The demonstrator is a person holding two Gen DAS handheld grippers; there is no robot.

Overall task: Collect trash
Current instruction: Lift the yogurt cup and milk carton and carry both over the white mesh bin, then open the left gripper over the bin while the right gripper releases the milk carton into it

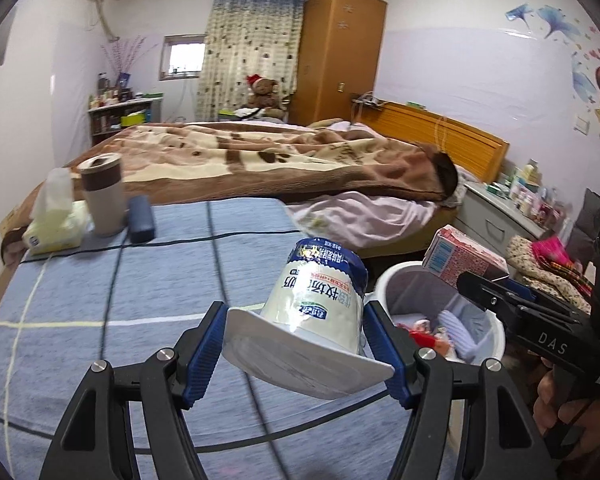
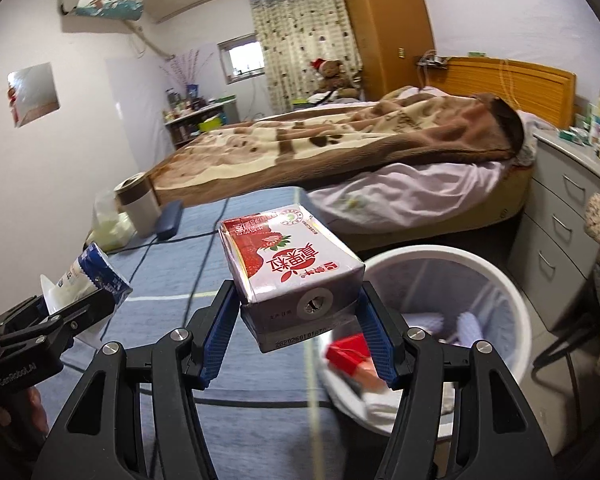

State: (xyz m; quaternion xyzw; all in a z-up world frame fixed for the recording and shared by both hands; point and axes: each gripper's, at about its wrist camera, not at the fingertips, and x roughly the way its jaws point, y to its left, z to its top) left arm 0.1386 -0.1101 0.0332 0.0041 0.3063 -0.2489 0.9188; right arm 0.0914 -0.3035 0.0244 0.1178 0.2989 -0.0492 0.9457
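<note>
My left gripper (image 1: 300,350) is clenched on a white-and-blue yogurt cup (image 1: 320,300), its blue pads pressing the cup's sides and torn lid, held above the blue plaid tablecloth (image 1: 100,300). My right gripper (image 2: 300,330) is clamped on a red strawberry milk carton (image 2: 288,264), carried above the table's right edge, just left of the white trash bin (image 2: 500,300) that already holds red and white scraps. At the far left of the table stand a tissue pack (image 1: 56,220), a beige tumbler (image 1: 102,196) and a dark blue case (image 1: 141,218).
</note>
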